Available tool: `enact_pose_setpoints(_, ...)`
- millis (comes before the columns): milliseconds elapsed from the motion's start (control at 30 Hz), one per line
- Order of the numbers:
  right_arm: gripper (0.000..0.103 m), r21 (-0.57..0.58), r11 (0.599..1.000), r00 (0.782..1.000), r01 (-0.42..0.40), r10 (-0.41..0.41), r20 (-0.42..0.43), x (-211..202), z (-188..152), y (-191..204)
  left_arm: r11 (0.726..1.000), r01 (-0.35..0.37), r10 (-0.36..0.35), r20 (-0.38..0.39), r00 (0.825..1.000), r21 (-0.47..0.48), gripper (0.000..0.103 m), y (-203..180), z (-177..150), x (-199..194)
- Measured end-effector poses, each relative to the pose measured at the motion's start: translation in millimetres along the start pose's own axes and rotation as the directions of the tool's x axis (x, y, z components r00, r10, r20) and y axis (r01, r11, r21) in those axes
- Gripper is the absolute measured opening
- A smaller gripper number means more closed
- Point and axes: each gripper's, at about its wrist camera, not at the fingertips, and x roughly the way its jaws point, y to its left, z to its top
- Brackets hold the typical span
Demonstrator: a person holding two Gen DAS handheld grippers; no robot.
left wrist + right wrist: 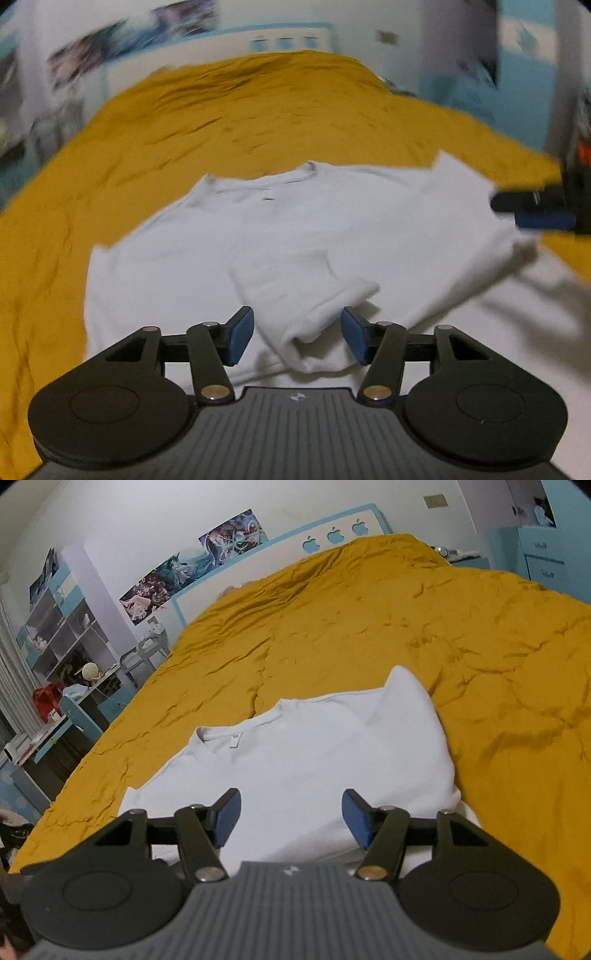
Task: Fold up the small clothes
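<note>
A white T-shirt (295,229) lies on a mustard-yellow bedspread (184,122), collar away from me, partly folded. One sleeve (306,295) is folded onto the body and its cuff lies between the open fingers of my left gripper (297,339), which is not closed on it. In the right wrist view the shirt (314,753) lies under my right gripper (291,818), which is open and empty above its lower part. The right gripper also shows at the right edge of the left wrist view (535,210), over the shirt's right side.
The bedspread (369,627) covers a wide bed with a blue and white headboard (325,535). Shelves and a cluttered desk (66,664) stand to the left, a blue drawer unit (543,557) at the far right.
</note>
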Motion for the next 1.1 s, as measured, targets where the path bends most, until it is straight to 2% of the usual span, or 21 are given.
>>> enact_pose_setpoints(133,0.058,0.032,0.999,1.0,-0.001,0.001,0.01,1,0,-6,0.991,-0.02,0.024,-0.031,0.999,0.13,0.064,-20,3,17)
enact_pose_setpoints(167,0.058,0.038,0.999,1.0,-0.001,0.001,0.011,-2,-1,-8,0.985,-0.042,0.047,-0.022,0.999,0.169,0.056,-25,2,21)
enact_pose_setpoints(200,0.058,0.043,0.999,1.0,0.0,-0.001,0.011,-3,0,-10,0.978,-0.063,0.067,-0.012,0.998,0.197,0.034,-28,2,24)
enact_pose_setpoints(267,0.058,0.05,0.999,1.0,0.005,-0.006,0.007,-6,1,-15,0.973,-0.082,0.084,-0.001,0.996,0.215,0.015,-29,2,28)
enact_pose_setpoints(333,0.058,0.055,0.998,1.0,0.014,-0.014,0.001,-8,1,-18,0.985,-0.05,0.044,0.041,0.998,0.166,0.011,-21,2,24)
enact_pose_setpoints(400,0.058,0.056,0.998,1.0,0.021,-0.021,-0.007,-8,1,-20,0.993,-0.058,0.045,0.128,0.991,0.1,0.01,-9,2,11)
enact_pose_setpoints(467,0.058,0.056,0.998,1.0,0.021,-0.021,-0.006,-10,1,-19,0.998,-0.062,0.061,0.227,0.972,-0.002,0.007,8,2,-7)
enact_pose_setpoints(533,0.058,0.053,0.999,1.0,0.007,-0.007,0.003,-13,3,-16,0.988,-0.078,0.115,0.302,0.946,-0.131,0.006,32,0,-26)
enact_pose_setpoints(567,0.059,0.05,0.999,1.0,0.0,-0.001,0.007,-12,3,-13,0.979,-0.115,0.164,0.314,0.935,-0.167,0.006,42,-3,-32)
enact_pose_setpoints(600,0.061,0.046,0.999,1.0,-0.004,0.004,0.006,-12,3,-10,0.973,-0.151,0.197,0.293,0.935,-0.174,0.006,48,-5,-31)
enact_pose_setpoints(667,0.062,0.036,0.999,1.0,-0.017,0.017,-0.002,-9,3,-4,0.958,-0.153,0.211,0.23,0.95,-0.244,0.006,66,-15,-23)
enact_pose_setpoints(767,0.062,0.017,1.0,1.0,-0.012,0.012,-0.019,-4,1,4,0.923,-0.15,0.2,0.108,0.974,-0.356,0.007,91,-37,-4)
enact_pose_setpoints(833,0.062,0.008,1.0,1.0,-0.005,0.005,-0.028,-3,0,6,0.893,-0.104,0.151,0.074,0.986,-0.437,0.01,105,-47,-2)
enact_pose_setpoints(900,0.062,0.0,1.0,1.0,0.007,-0.007,-0.024,-4,1,6,0.848,-0.085,0.139,0.063,0.988,-0.524,0.021,120,-51,-7)
enact_pose_setpoints(967,0.062,0.004,1.0,1.0,0.019,-0.019,-0.013,-5,5,4,0.767,-0.04,0.136,0.101,0.986,-0.641,0.026,140,-60,-20)
enact_pose_setpoints(1000,0.063,0.01,1.0,1.0,0.024,-0.024,-0.015,-4,8,2,0.733,-0.013,0.13,0.122,0.984,-0.68,0.032,148,-63,-24)
enact_pose_setpoints(1067,0.063,0.031,0.999,0.999,0.028,-0.027,-0.029,-2,11,-1,0.672,0.047,0.082,0.137,0.987,-0.74,0.04,168,-69,-25)
enact_pose_setpoints(1100,0.063,0.045,0.999,0.999,0.026,-0.024,-0.037,0,12,-3,0.639,0.071,0.043,0.127,0.991,-0.766,0.04,178,-69,-19)
